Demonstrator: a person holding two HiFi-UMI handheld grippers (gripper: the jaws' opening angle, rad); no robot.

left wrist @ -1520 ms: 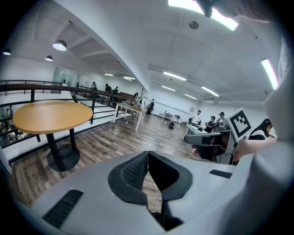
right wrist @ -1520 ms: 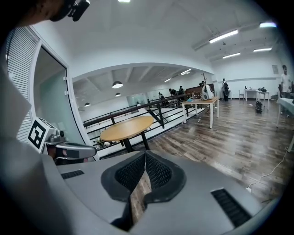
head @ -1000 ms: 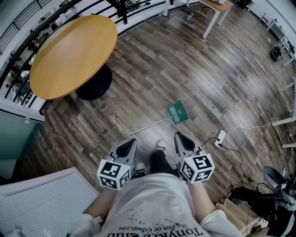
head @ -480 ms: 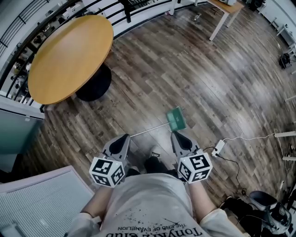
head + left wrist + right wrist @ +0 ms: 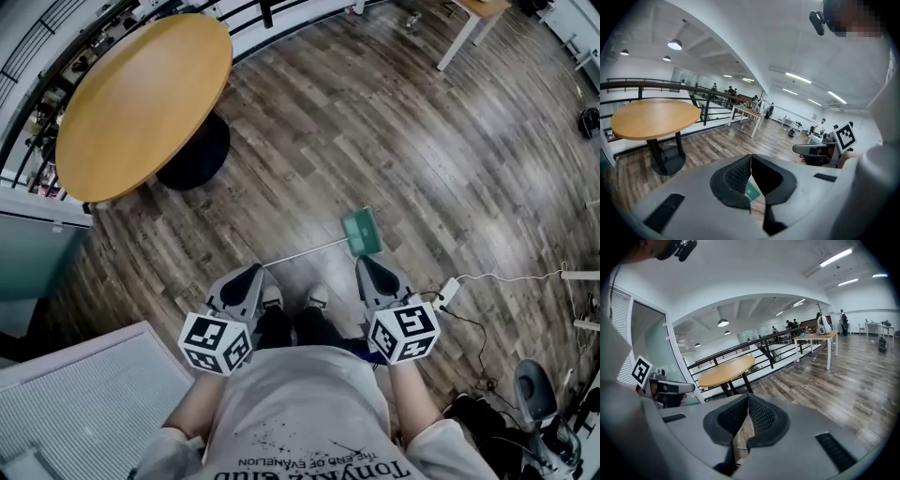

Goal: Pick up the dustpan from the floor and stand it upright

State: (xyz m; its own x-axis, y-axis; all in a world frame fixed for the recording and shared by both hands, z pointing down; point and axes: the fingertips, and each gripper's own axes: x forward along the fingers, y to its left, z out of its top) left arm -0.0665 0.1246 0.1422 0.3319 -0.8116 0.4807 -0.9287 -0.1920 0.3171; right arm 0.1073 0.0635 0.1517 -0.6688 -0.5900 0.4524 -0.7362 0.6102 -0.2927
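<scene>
A green dustpan [image 5: 361,231] lies flat on the wood floor, and its long thin metal handle [image 5: 300,254] runs left toward my feet. My left gripper [image 5: 255,274] hovers near the handle's free end, shut and empty. My right gripper [image 5: 366,266] hangs just below the green pan, with its jaws together and nothing in them. In the left gripper view a patch of the green dustpan [image 5: 752,191] shows below the closed tips of the left gripper [image 5: 751,157]. In the right gripper view only floor boards show under the right gripper [image 5: 748,397].
A round wooden table [image 5: 141,94] on a black base [image 5: 192,155] stands at the far left. A white power strip [image 5: 448,292] with a cable lies on the floor at the right. A white slatted panel [image 5: 94,403] is at the lower left, a chair base [image 5: 536,389] at the lower right.
The person has stepped forward, and both grippers have travelled with them across the floor toward the dustpan. Both pairs of jaws stay together.
</scene>
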